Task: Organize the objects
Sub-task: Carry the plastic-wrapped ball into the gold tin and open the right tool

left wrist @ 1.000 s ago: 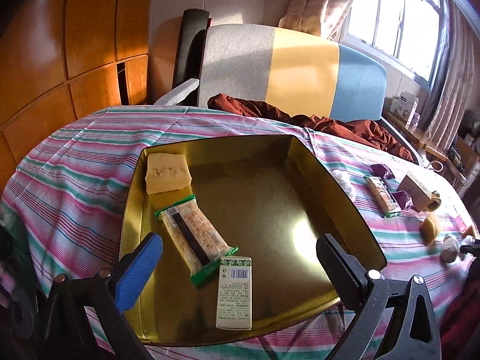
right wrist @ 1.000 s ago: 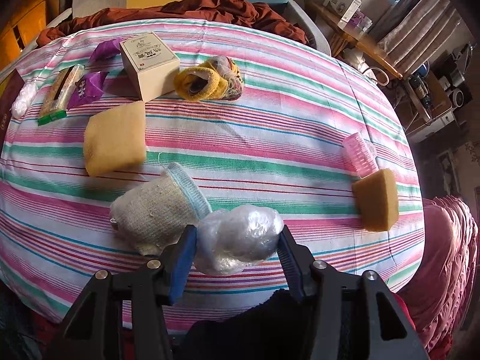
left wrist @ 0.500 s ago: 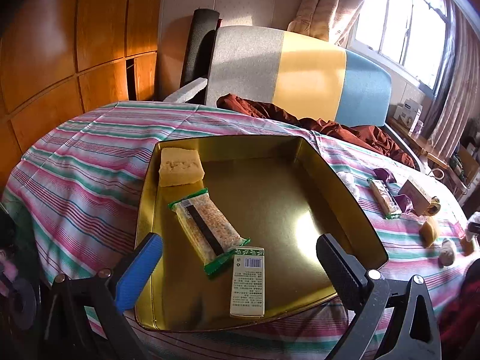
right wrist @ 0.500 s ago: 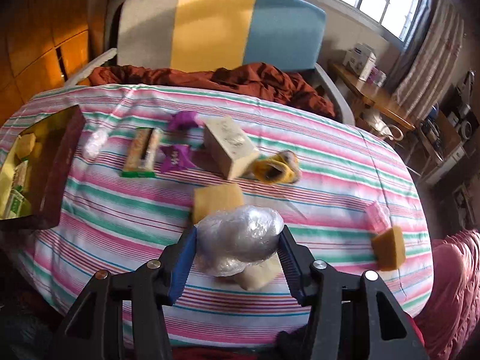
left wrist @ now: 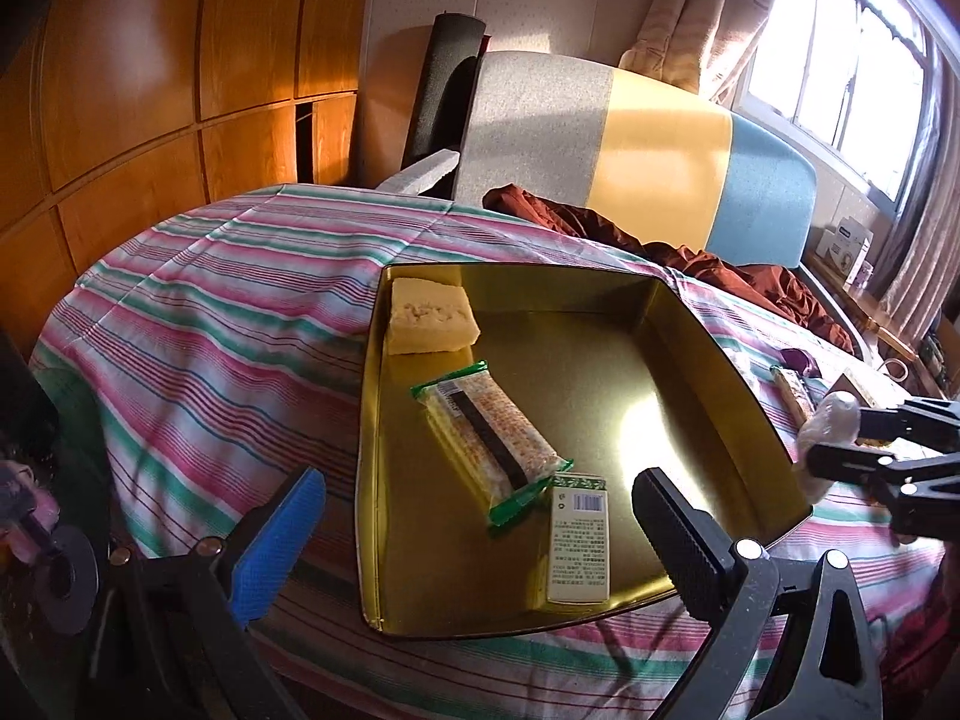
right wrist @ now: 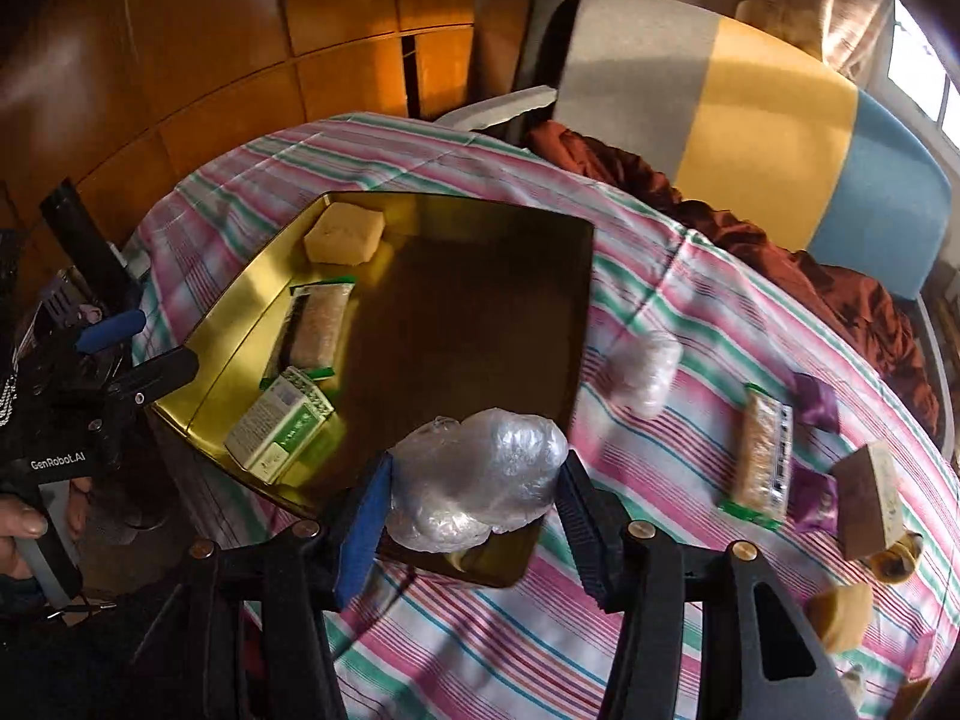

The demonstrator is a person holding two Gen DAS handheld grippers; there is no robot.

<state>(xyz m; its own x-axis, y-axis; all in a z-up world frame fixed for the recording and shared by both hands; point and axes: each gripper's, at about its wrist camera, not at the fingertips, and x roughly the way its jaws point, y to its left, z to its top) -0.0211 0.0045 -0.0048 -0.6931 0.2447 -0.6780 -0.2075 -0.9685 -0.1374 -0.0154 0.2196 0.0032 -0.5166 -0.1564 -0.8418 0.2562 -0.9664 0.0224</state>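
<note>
A gold tray sits on the striped tablecloth and holds a yellow sponge, a wrapped snack bar and a green-and-white box. My left gripper stands open over the tray's near edge with nothing between its fingers. My right gripper grips a clear plastic-wrapped bundle above the tray's near corner. Its jaws are opening, and both pads still touch the bundle. From the left wrist view, the right gripper and the bundle are at the tray's right wall.
On the cloth right of the tray lie a second plastic-wrapped bundle, a snack bar, purple wrappers, a brown box and a yellow sponge. A grey, yellow and blue chair with a rust cloth stands behind.
My right gripper has swung left across the table with the bundle, from above the loose items to the tray's corner, rolling as it went. The left gripper shifted a little along the tray.
</note>
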